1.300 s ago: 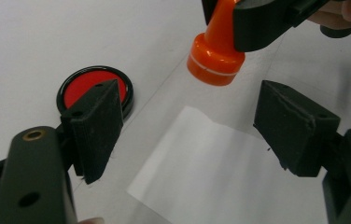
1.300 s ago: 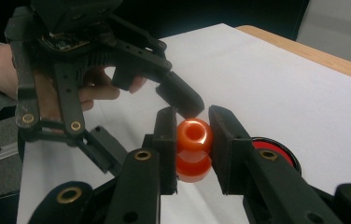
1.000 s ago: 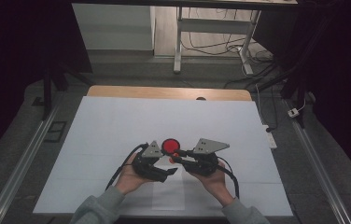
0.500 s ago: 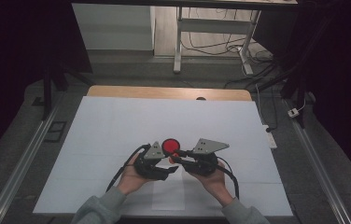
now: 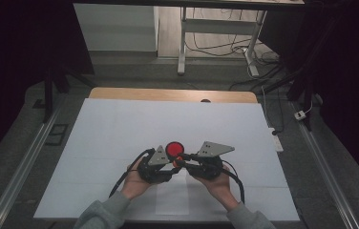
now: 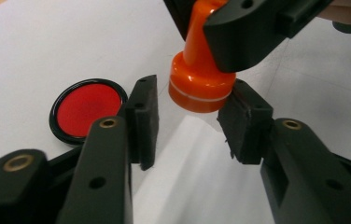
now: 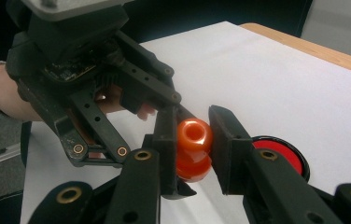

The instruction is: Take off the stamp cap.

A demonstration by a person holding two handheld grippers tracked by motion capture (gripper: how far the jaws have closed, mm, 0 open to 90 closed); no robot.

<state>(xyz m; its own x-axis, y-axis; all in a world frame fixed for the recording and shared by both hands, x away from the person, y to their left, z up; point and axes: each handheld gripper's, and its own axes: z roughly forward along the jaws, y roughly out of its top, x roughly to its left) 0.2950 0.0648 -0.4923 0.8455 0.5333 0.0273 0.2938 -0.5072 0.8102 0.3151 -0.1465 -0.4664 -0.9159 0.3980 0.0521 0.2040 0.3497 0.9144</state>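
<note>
White sheeting covers the wooden table [image 5: 120, 93] under dim light; a glossy orange stamp [image 6: 200, 84], with a round flanged base and knobbed handle, hangs above it; the right gripper [image 7: 191, 140] clamps the handle between matte black pads; the left gripper [image 6: 187, 119] has been closing, its jaws bracketing the base, one pad touching; a black-rimmed red ink pad [image 6: 87, 108] lies just beside.
</note>
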